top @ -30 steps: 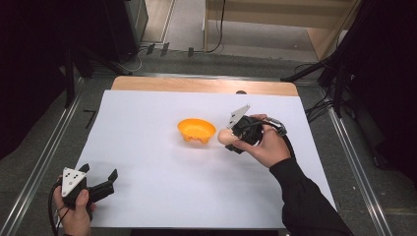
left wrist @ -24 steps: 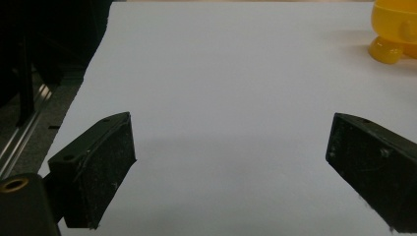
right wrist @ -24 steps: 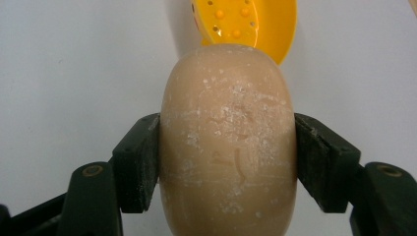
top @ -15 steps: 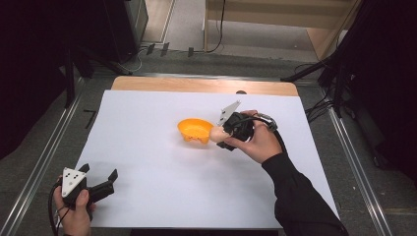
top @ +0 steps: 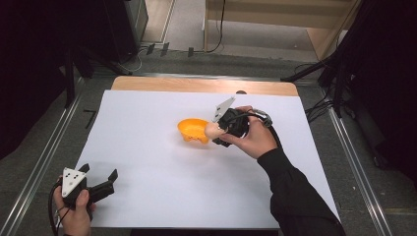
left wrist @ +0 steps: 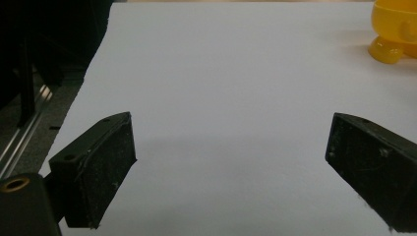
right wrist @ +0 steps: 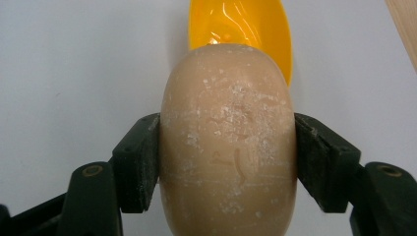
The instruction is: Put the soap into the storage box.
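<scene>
I am gripping a pale beige, rounded bun (right wrist: 228, 142) in my right gripper (top: 216, 133), its jaws pressing both flanks; its surface is showing white flecks and faint creases. It is hanging at the rim of the glossy orange bowl (top: 193, 129) on the white table (top: 147, 196). My left gripper (top: 101, 183) is resting open near the table's front edge

One orange bowl (top: 193, 130), one tan soap bar (right wrist: 228, 142), two tongs (top: 220, 133) (top: 101, 183)
</scene>
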`<state>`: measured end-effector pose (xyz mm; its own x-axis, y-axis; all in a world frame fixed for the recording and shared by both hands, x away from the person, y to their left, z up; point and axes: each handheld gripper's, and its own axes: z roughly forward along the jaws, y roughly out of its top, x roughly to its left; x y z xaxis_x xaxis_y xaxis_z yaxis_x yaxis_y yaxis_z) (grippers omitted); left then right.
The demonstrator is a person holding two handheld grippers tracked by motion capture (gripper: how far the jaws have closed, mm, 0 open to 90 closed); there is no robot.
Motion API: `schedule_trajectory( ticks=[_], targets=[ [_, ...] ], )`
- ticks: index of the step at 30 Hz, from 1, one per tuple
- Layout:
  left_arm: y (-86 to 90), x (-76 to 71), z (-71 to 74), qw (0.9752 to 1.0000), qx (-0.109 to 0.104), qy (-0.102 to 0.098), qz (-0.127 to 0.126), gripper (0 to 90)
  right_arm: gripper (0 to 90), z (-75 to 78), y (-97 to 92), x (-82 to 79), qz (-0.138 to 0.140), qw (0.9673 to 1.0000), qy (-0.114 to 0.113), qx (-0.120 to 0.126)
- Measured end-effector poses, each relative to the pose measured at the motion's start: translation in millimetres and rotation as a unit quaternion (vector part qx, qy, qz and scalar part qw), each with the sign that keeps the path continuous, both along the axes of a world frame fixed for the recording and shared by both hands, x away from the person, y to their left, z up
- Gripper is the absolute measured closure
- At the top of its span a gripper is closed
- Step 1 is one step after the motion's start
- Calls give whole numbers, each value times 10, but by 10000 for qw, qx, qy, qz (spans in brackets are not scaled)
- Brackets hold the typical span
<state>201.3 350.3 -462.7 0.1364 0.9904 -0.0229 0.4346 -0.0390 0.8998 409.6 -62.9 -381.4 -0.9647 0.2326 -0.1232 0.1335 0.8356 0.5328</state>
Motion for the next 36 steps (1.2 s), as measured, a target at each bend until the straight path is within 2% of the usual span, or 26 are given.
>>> schedule_trajectory(
  ticks=[10, 27, 36],
  targets=[
    [0, 0, 0, 10000, -1, -3, -1, 54, 335, 15, 123, 47, 61, 10000, -28, -71],
    [3, -6, 3, 10000, 8, -2, -6, 55, 335, 30, 315, 124, 50, 10000, 52, -26],
    [3, -7, 3, 10000, 5, -6, -9, 55, 335, 53, 409, 163, 105, 9999, 19, -58]
  ],
)
